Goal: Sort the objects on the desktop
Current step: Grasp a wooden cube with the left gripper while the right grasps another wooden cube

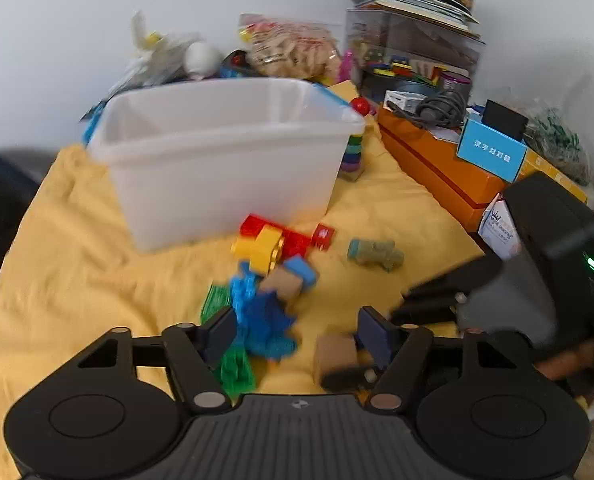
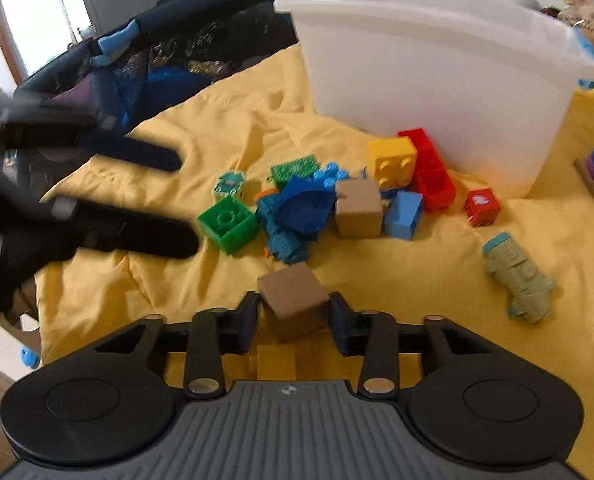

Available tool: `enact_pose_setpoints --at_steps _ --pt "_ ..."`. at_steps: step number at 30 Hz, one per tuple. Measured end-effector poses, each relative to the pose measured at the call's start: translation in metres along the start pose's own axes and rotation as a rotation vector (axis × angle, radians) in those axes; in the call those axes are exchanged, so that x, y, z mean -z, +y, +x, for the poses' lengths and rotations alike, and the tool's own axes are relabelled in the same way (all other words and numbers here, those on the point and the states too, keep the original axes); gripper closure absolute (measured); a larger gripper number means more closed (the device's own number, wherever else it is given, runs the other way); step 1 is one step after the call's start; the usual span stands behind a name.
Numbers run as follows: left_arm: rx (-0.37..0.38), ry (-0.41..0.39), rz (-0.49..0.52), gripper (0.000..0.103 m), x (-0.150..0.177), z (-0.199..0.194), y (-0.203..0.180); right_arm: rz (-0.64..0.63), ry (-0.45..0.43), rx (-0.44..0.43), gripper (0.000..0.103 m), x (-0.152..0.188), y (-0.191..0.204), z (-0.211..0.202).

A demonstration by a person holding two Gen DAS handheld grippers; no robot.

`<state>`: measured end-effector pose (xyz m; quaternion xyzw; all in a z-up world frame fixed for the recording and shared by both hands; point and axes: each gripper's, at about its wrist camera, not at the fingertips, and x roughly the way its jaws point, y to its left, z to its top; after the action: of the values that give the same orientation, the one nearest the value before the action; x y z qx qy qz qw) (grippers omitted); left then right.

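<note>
A pile of toy blocks lies on the yellow cloth (image 1: 77, 248) in front of a clear plastic bin (image 1: 217, 152): a yellow brick (image 2: 391, 162), red bricks (image 2: 431, 172), a green brick (image 2: 227, 224), blue pieces (image 2: 297, 208), a tan cube (image 2: 357, 208). My right gripper (image 2: 293, 312) is shut on a brown cube (image 2: 293, 300); in the left wrist view the cube (image 1: 335, 354) sits between its fingers. My left gripper (image 1: 297, 328) is open above the blue and green pieces (image 1: 263, 320), holding nothing.
A grey-green toy figure (image 2: 517, 276) lies apart to the right. A small red cube (image 2: 481, 206) sits by the bin. A rainbow stacking toy (image 1: 353, 152), an orange box (image 1: 437, 164) and stacked clutter stand behind. A dark mesh bag (image 2: 169, 60) lies at the cloth's left edge.
</note>
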<state>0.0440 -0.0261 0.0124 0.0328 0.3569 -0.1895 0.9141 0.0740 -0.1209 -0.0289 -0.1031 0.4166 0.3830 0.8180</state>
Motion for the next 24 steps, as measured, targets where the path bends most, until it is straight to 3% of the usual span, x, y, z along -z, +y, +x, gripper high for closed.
enact_pose_setpoints --at_steps 3,9,13,16,19,24 --pt "-0.011 0.024 0.055 0.038 -0.014 0.023 -0.004 0.029 -0.017 0.012 0.067 0.006 -0.004 -0.007" --pt "-0.008 0.071 0.201 0.043 -0.035 0.06 -0.013 0.092 -0.054 0.12 0.067 0.015 -0.02 -0.035" --pt "-0.047 0.153 0.296 0.049 -0.04 0.09 -0.016 0.143 -0.058 0.157 0.067 0.018 -0.032 -0.044" --pt "-0.018 0.18 0.301 0.053 -0.038 0.101 -0.014 0.157 -0.055 0.166 0.067 0.023 -0.032 -0.045" --pt "-0.029 0.199 0.315 0.066 -0.033 0.107 -0.013 0.168 -0.059 0.179 0.067 0.027 -0.032 -0.044" --pt "-0.007 0.219 0.299 0.067 -0.032 0.111 -0.007 0.18 -0.047 0.187 0.067 0.033 -0.032 -0.04"
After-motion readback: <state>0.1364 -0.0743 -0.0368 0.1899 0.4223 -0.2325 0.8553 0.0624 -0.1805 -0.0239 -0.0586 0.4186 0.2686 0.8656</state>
